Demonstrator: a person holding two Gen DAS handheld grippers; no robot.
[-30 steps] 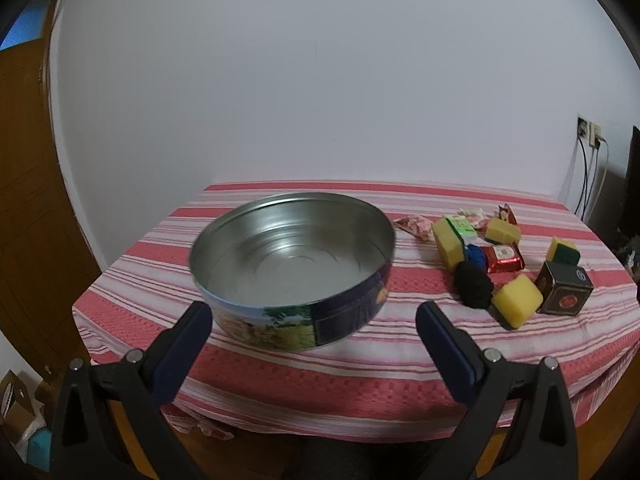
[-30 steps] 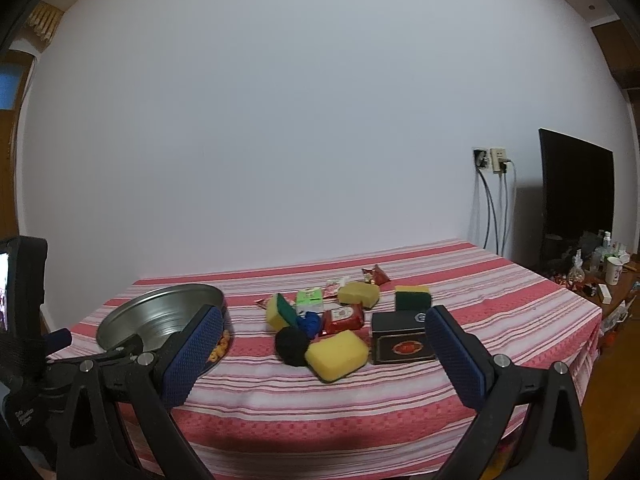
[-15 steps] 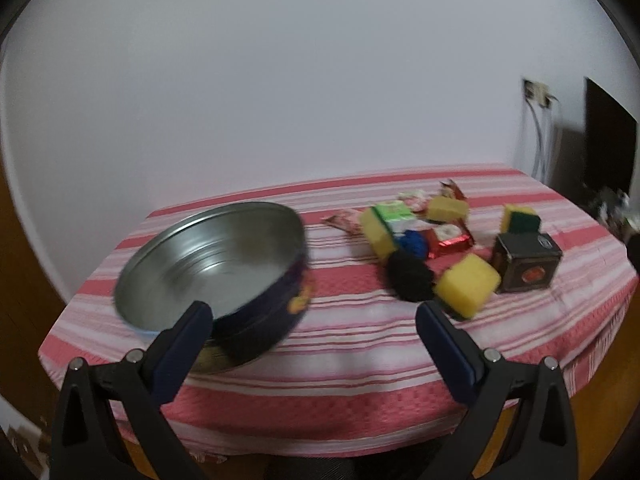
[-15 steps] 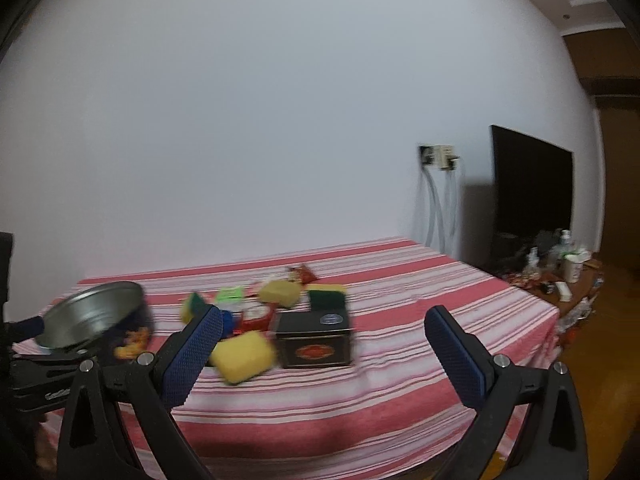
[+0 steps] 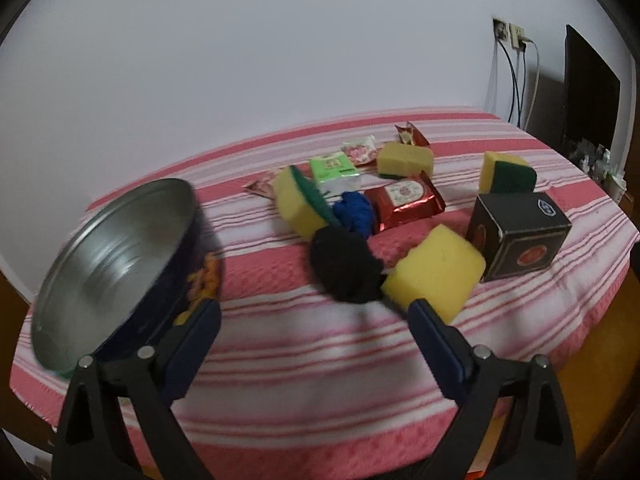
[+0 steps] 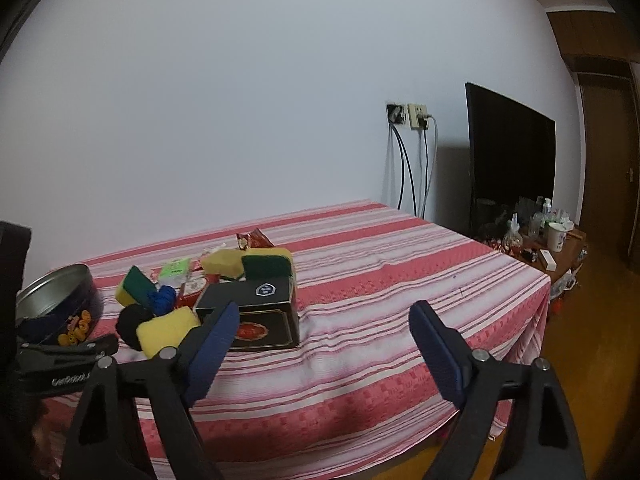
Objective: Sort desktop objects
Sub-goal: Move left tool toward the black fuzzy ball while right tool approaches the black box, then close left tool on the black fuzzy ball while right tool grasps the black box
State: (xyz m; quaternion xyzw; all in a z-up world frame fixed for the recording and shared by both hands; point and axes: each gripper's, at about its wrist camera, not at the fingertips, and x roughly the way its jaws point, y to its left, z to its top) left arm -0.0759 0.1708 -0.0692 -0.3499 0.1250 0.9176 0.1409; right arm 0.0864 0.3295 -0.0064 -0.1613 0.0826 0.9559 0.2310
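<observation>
Both claws spread, gripping nothing. The left claw (image 5: 314, 322) hovers at the bench's (image 5: 280, 344) near edge, just short of the black ball (image 5: 342, 264); the right claw (image 6: 324, 326) faces bare cloth beside the black box (image 6: 256, 316).

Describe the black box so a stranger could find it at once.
Start at the red-striped tablecloth and find the pile of sponges and packets right of the round tin. The black box stands at the pile's right edge, beside a yellow sponge: the only hard-edged dark cube, with a red emblem.
</observation>
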